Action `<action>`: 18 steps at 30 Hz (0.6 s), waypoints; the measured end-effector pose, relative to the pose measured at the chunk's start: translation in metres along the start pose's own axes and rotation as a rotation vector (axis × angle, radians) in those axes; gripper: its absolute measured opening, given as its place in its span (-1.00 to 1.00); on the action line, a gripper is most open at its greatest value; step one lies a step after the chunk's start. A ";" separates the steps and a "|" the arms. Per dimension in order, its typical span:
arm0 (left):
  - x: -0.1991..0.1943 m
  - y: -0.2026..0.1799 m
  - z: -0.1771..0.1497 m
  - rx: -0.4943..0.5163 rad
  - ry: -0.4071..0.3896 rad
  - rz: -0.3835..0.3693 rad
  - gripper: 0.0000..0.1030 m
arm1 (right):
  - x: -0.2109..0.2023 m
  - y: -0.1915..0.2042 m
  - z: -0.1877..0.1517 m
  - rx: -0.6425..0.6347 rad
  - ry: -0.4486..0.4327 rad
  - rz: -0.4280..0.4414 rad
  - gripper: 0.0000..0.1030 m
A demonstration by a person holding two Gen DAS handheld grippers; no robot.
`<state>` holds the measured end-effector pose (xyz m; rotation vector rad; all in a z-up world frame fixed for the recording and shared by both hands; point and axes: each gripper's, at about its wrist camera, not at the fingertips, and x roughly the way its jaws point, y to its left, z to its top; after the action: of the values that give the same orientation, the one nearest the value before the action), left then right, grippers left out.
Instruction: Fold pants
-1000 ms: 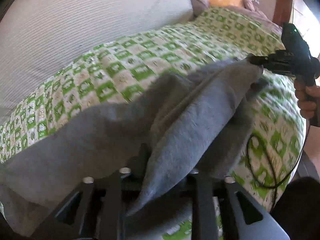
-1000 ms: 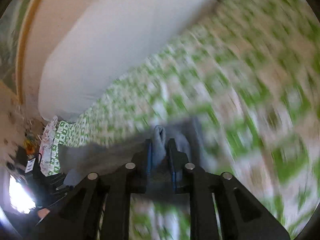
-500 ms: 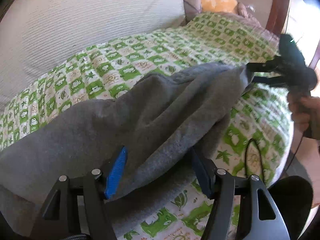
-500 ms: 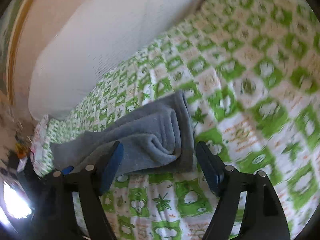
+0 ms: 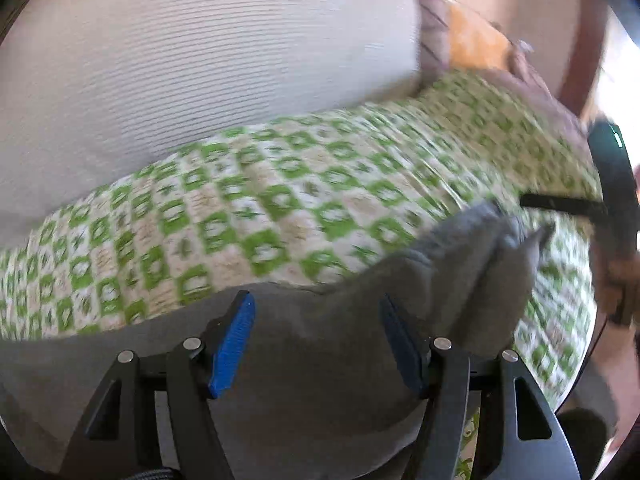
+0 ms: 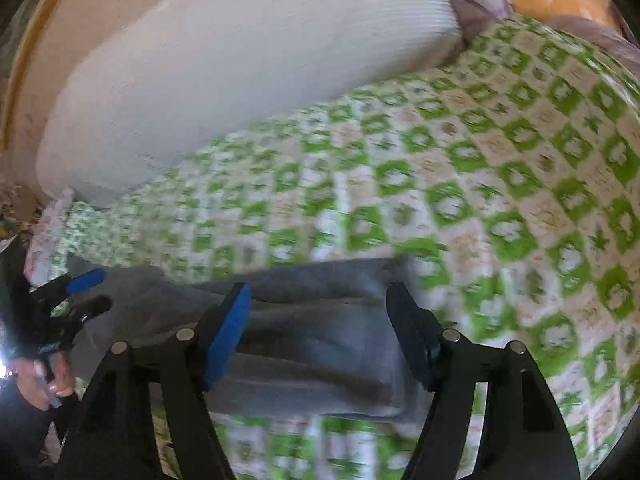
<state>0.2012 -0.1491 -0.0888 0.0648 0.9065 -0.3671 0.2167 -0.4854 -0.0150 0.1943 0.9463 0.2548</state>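
Both grippers stand with fingers apart and nothing clamped — the left gripper and right gripper have just opened. The grey pants lie folded lengthwise on the bed just beyond the fingers — released, I judge, so the fold can settle.

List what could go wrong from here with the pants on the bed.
1. Both grippers, left and right, are open, with nothing pinning the gray pants; the thick, rolled end may spring open.
2. The pants lie near the edge of the green checked bedspread, so a nudge might slide them off.
3. The fold looks lumpy; folding again over it could leave a crooked stack.
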 end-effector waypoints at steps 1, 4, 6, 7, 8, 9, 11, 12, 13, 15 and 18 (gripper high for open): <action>-0.006 0.012 -0.004 -0.029 -0.007 0.005 0.27 | -0.001 0.011 0.000 -0.008 -0.006 0.025 0.38; -0.026 0.050 -0.022 -0.089 -0.011 0.049 0.26 | 0.003 0.048 -0.004 -0.056 0.005 0.092 0.38; -0.039 0.075 -0.034 -0.132 -0.011 0.060 0.27 | 0.009 0.079 -0.008 -0.083 0.015 0.139 0.38; -0.048 0.089 -0.043 -0.152 -0.012 0.065 0.27 | 0.012 0.094 -0.011 -0.091 0.022 0.171 0.38; -0.058 0.104 -0.051 -0.171 -0.016 0.081 0.27 | 0.015 0.111 -0.015 -0.100 0.028 0.200 0.38; -0.067 0.118 -0.059 -0.186 -0.019 0.101 0.27 | 0.019 0.126 -0.017 -0.110 0.030 0.219 0.38; -0.083 0.147 -0.072 -0.221 -0.019 0.138 0.27 | 0.023 0.154 -0.026 -0.129 0.029 0.255 0.38; -0.093 0.166 -0.080 -0.245 -0.022 0.154 0.27 | 0.026 0.169 -0.031 -0.141 0.032 0.273 0.38; -0.100 0.179 -0.084 -0.262 -0.026 0.169 0.27 | 0.028 0.185 -0.035 -0.157 0.036 0.283 0.38; -0.113 0.203 -0.092 -0.291 -0.036 0.202 0.28 | 0.036 0.212 -0.045 -0.192 0.053 0.301 0.38; -0.127 0.240 -0.100 -0.350 -0.045 0.232 0.31 | 0.049 0.256 -0.058 -0.272 0.084 0.296 0.38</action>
<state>0.1356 0.1321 -0.0758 -0.1583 0.8967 0.0083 0.1627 -0.2241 -0.0158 0.0726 0.9543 0.6644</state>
